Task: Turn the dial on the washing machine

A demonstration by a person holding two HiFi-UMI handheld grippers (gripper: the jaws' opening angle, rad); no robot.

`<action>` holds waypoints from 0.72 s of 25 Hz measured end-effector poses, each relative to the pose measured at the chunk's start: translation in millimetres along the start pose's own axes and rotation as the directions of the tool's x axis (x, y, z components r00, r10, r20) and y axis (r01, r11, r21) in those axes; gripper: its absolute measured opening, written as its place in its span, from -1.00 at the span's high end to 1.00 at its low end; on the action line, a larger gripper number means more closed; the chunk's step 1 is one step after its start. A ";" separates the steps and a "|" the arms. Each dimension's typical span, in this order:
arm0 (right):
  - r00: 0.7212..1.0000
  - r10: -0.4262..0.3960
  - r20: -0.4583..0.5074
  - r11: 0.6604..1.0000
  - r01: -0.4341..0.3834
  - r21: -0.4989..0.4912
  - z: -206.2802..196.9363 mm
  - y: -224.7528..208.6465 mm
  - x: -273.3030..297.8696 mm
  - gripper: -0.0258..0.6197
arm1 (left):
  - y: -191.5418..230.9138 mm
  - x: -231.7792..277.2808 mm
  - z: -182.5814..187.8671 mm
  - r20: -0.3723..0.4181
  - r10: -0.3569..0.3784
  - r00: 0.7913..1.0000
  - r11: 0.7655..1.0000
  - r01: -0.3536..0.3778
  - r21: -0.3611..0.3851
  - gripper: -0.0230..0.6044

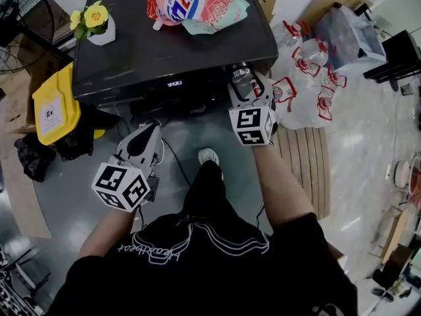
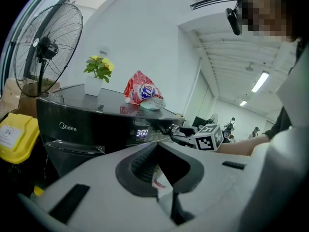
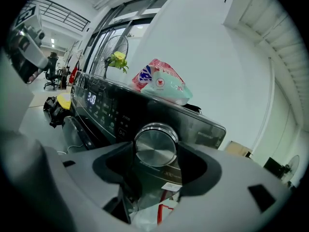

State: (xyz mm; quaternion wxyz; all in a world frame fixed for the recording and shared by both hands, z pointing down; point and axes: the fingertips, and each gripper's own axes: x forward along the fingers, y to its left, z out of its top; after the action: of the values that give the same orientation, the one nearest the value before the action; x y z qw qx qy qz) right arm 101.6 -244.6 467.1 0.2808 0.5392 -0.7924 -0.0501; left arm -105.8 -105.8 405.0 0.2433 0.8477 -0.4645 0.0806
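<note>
A black top-loading washing machine [image 1: 131, 51] [image 2: 72, 124] stands in front of me, its display [image 1: 174, 83] [image 2: 142, 132] lit. Its silver dial [image 1: 241, 72] [image 3: 155, 146] is on the front panel at the right. My right gripper [image 1: 245, 79] [image 3: 157, 151] is at the panel with the dial between its jaws. A thin gap shows on each side, so it is open. My left gripper [image 1: 152, 126] [image 2: 155, 146] hangs lower, in front of the machine's left half. Its jaws meet at the tips and hold nothing.
On the lid lie a red detergent bag [image 1: 191, 2] and a small pot with yellow flowers [image 1: 95, 25]. A yellow container [image 1: 56, 104] and a fan [image 1: 20, 18] stand to the left. Several water bottles [image 1: 309, 78] and a wooden pallet [image 1: 309, 163] are to the right. My shoe [image 1: 209, 157] is below the panel.
</note>
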 end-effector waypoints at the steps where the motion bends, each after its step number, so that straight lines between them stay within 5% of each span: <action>1: 1.000 -0.005 0.002 1.000 0.005 0.004 -0.2 -0.6 0.3 0.07 | 0.6 -0.9 -1.2 0.000 0.003 1.000 1.000 -0.003 -0.004 0.91; 18: 0.998 0.046 0.045 0.962 -0.056 0.265 -3.6 -4.4 1.3 0.05 | 8.8 -12.6 -4.8 0.005 0.043 0.999 0.998 -0.043 -0.039 0.91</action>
State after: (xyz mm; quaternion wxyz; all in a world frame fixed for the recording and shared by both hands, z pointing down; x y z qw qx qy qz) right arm 106.7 -246.8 468.9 0.1916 0.5503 -0.8109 0.0539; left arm -119.7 -98.0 407.6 0.2565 0.8327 -0.4851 0.0741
